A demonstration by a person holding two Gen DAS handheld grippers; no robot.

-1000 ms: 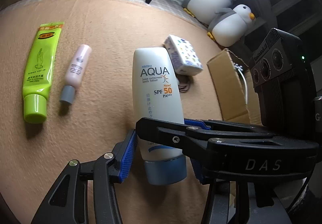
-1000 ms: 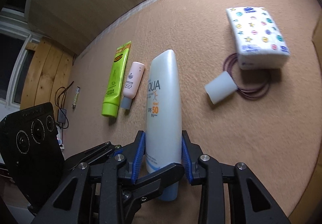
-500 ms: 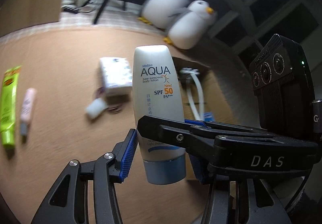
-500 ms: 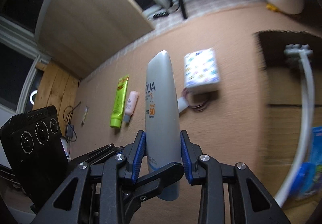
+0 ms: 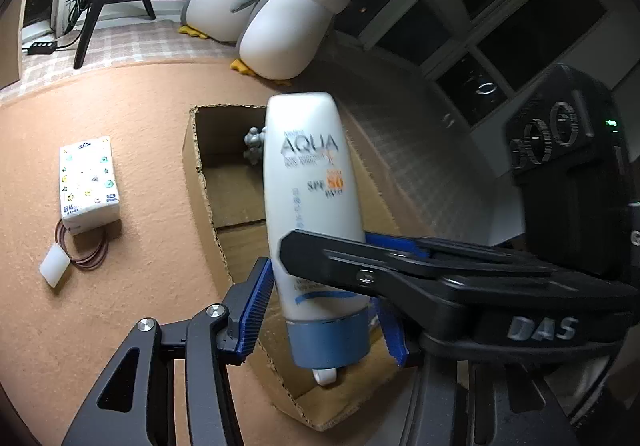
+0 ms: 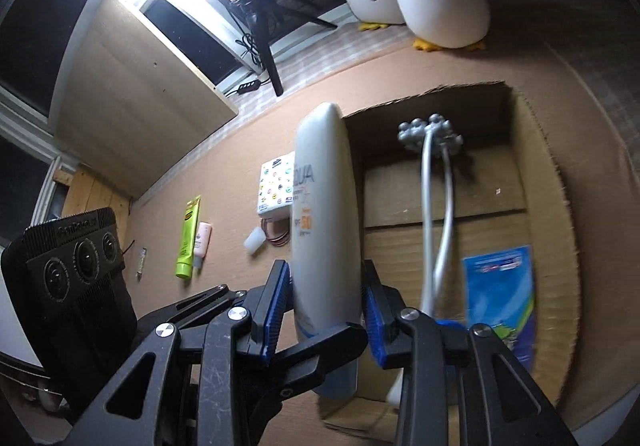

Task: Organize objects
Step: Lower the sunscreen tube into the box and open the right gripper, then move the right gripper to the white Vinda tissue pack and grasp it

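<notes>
**Left gripper** [image 5: 326, 286]: about half open, its blue pads set across the broad width of the sunscreen bottle [image 5: 308, 185], low on the body just above the cap; the bottle hangs in this grip, clear of the carpet [image 5: 120, 105]

**Right gripper** [image 6: 324, 274]: narrower, crossing the left one at a right angle, its jaws either side of the same bottle's thin profile. The jaws have just been opening with the bottle between them; the pads lie right beside both faces, and I cannot tell whether they press

**Sunscreen bottle:** white flattened tube, grey-blue cap toward the grippers, rounded end pointing away, tilted slightly left. Front printed "AQUA" and "SPF 50", the print blurred. It is above the near left part of the open cardboard box [image 5: 224, 137]

**Box contents:** a white-handled roller with grey balls [image 6: 430, 133] and a blue packet [image 6: 500, 286] at the right

**On the carpet, left of the box:** patterned tissue pack [image 5: 89, 181], brown rings [image 5: 88, 254], small white piece [image 5: 54, 270]; farther left a green tube [image 6: 188, 238] and a pink tube [image 6: 202, 240] side by side
</notes>
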